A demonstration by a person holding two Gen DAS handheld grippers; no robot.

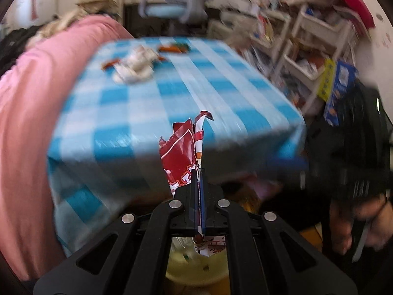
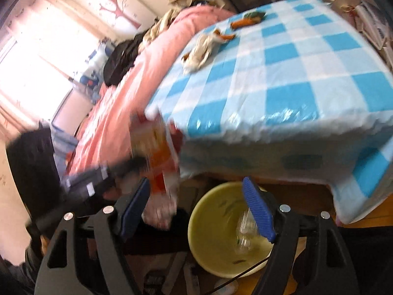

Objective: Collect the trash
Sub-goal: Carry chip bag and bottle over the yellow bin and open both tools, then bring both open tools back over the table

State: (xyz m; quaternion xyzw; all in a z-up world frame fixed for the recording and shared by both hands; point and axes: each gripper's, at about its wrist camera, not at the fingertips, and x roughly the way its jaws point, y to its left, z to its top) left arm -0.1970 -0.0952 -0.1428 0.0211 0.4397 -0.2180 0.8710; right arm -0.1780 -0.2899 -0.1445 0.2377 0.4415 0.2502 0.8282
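My left gripper (image 1: 199, 172) is shut on a crumpled red and white snack wrapper (image 1: 181, 152), held in front of the near edge of the blue checked table (image 1: 152, 98). The right wrist view shows it blurred at the left, the left gripper (image 2: 142, 163) holding the wrapper (image 2: 157, 152) beside the table's corner. My right gripper (image 2: 196, 196) stands open above a pale yellow bin (image 2: 208, 221), nothing between its blue pads (image 2: 258, 209). Clear plastic trash (image 2: 245, 231) lies in the bin. On the table's far side lie crumpled white paper (image 2: 200, 50) and an orange and green wrapper (image 2: 248, 19).
A pink blanket (image 2: 118, 103) covers the bed left of the table. Cluttered white shelves (image 1: 307, 49) stand at the right. The bin (image 1: 176, 272) sits on the floor under the table's near edge, among dark items and a cable.
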